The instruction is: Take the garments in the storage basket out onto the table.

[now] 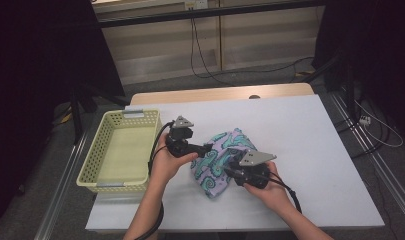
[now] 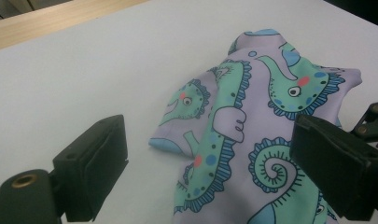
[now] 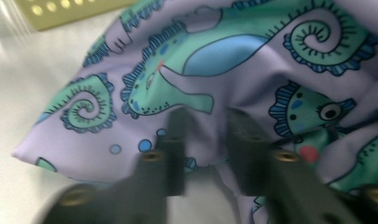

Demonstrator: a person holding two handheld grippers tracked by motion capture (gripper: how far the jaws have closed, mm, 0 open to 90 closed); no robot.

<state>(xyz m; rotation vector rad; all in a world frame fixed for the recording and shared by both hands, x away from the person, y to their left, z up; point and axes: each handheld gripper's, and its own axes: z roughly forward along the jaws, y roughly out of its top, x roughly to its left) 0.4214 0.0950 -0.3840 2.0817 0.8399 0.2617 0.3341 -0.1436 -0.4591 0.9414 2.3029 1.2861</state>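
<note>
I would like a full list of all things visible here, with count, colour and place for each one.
garment: one, lilac with green and blue seahorse print, crumpled near the middle of the table, between both grippers.
basket: one, pale yellow plastic with holes, at the left edge of the table, nothing seen inside.
table: one, white top, with a wooden edge at the far side.
cables: several, black, on the floor beyond the table.
left gripper: one, black, jaws wide apart over the garment's left side.
right gripper: one, black, jaws close together at the cloth; blur hides whether they pinch it.
hands: two, each holding one gripper.
</note>
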